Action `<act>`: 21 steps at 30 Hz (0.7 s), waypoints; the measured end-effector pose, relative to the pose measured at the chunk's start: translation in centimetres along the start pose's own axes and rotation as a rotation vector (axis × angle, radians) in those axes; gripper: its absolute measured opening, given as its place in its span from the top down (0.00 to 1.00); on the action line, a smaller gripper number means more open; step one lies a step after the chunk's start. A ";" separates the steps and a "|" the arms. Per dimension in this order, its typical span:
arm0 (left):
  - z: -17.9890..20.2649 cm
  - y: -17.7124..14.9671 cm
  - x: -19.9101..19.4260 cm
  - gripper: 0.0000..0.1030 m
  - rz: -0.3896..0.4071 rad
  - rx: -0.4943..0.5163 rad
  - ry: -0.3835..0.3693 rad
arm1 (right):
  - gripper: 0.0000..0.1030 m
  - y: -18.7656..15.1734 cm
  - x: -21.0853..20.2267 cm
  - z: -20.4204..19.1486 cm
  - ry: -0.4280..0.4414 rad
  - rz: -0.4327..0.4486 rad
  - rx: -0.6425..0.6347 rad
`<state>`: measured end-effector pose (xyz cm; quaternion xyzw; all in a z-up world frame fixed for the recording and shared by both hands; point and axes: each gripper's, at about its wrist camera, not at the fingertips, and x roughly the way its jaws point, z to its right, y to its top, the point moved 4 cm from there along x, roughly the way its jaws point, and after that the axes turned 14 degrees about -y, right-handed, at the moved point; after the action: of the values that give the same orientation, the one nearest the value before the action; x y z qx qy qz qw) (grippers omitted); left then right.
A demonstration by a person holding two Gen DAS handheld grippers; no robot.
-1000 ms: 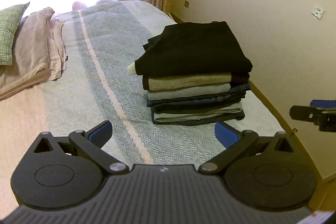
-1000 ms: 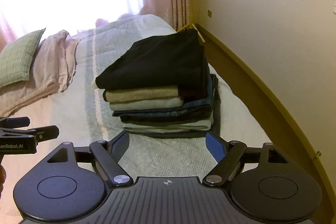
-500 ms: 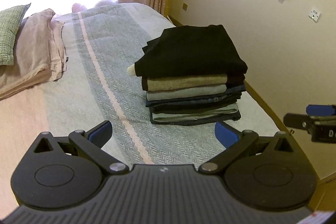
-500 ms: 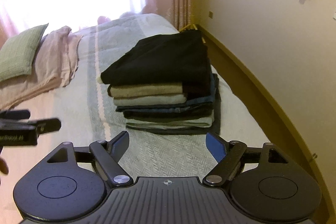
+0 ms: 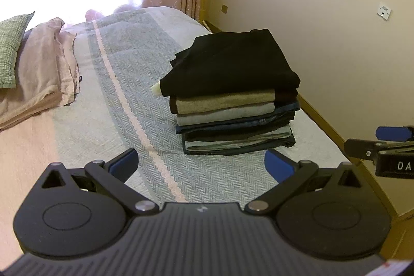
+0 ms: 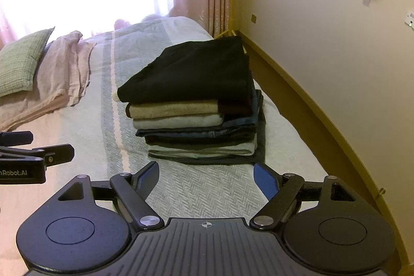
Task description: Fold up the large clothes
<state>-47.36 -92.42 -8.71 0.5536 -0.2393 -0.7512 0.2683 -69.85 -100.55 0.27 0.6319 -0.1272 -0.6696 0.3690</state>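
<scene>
I am holding both grippers level above the near end of the bed [image 5: 108, 84], and I am pointing them at the stack of folded clothes [image 5: 233, 110]. The left gripper [image 5: 201, 164] is showing its jaws spread wide with nothing between them; the right gripper [image 6: 205, 176] is doing the same.

Judging by the tidy pile, the folding is looking close to finished, so I am treating this as a check. If an edge needs squaring, I am planning to come in low from the near side, pinch only the top layer and avoid nudging the pile sideways, since it is sitting near the bed's wall-side edge.

The stack is resting flat on the herringbone bedspread [image 6: 201, 193]. A black garment [image 6: 196, 74] is lying on top, tan and grey knits beneath it, and darker pieces are lying below those.
</scene>
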 end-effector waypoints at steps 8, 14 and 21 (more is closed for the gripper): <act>0.2 -0.1 0.3 0.01 -0.009 0.005 0.009 | 0.25 0.0 0.1 -0.1 -0.003 -0.002 -0.005; 0.1 -0.3 0.4 0.01 -0.014 0.003 0.011 | 0.25 -0.1 0.1 -0.1 -0.005 -0.005 -0.005; 0.1 -0.5 0.5 0.01 -0.019 0.001 0.012 | 0.25 -0.3 0.2 0.0 -0.003 -0.010 -0.004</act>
<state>-47.66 -92.34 -9.37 0.5606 -0.2331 -0.7500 0.2623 -69.92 -100.53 -0.07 0.6307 -0.1235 -0.6727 0.3666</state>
